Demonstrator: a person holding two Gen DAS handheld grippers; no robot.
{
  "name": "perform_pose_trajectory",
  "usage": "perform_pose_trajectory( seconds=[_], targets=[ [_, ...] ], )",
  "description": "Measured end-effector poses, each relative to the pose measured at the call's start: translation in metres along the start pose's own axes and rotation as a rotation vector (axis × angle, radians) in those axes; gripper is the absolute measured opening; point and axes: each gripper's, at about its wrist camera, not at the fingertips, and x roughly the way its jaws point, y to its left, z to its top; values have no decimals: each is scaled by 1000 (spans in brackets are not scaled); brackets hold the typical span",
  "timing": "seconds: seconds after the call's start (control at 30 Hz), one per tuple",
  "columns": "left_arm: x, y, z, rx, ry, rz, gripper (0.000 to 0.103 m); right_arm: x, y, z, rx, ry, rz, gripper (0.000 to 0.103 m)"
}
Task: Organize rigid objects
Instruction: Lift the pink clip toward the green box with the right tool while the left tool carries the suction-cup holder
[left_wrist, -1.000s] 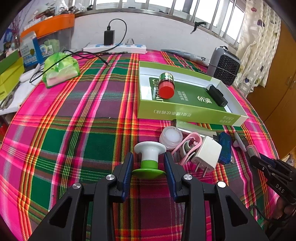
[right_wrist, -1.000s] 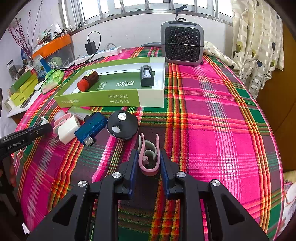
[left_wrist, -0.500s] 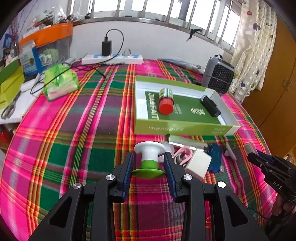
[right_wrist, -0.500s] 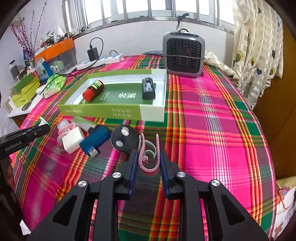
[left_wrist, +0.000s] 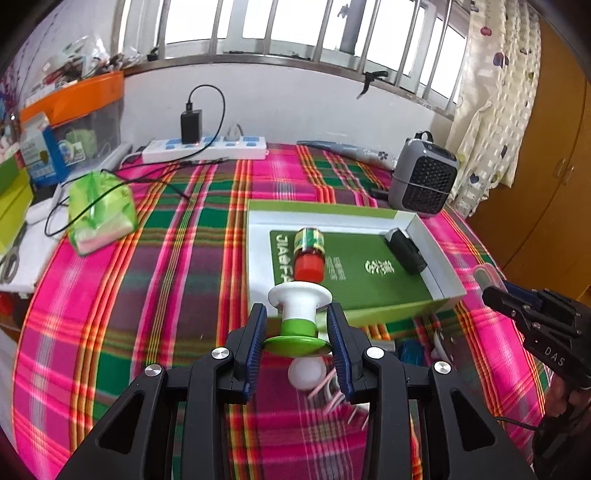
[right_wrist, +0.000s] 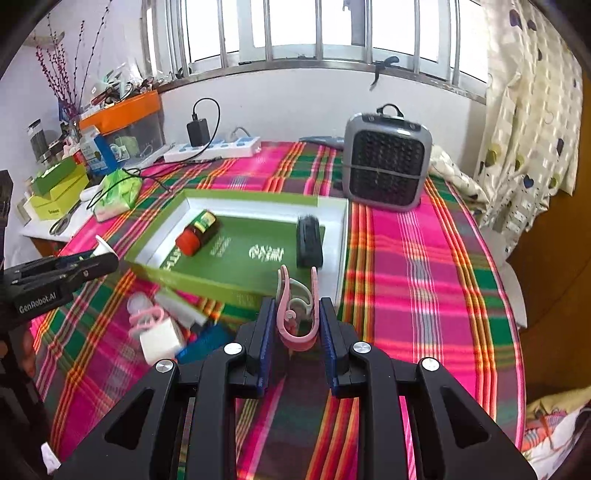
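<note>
Your left gripper (left_wrist: 298, 334) – fingers clamped on the white-and-green plastic spool-shaped stopper (left_wrist: 299, 318) – and your right gripper (right_wrist: 298, 323), fingers pinching the pink plastic clip (right_wrist: 297, 312), both hover at the near edge of the shallow green cardboard box (right_wrist: 236, 286).

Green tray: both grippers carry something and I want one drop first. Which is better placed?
Probably right. The right gripper holds the pink clip over the green tray's near wall; the left gripper's white-and-green knob looks just short of it.

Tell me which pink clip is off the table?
The pink clip held between the right gripper's jaws. The other pink clip lies on the tablecloth by the white plug.
</note>
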Motion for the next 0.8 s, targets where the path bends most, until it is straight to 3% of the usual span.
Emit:
perform_pose_trajectory(
  seconds=[0.4, 0.8],
  targets=[
    [19, 0, 38, 18, -7, -6, 33, 25, 6, 40, -31, 14, 18, 25],
    [64, 13, 62, -5, 33, -14, 33, 80, 5, 65, -37, 75, 26, 25]
  ],
)
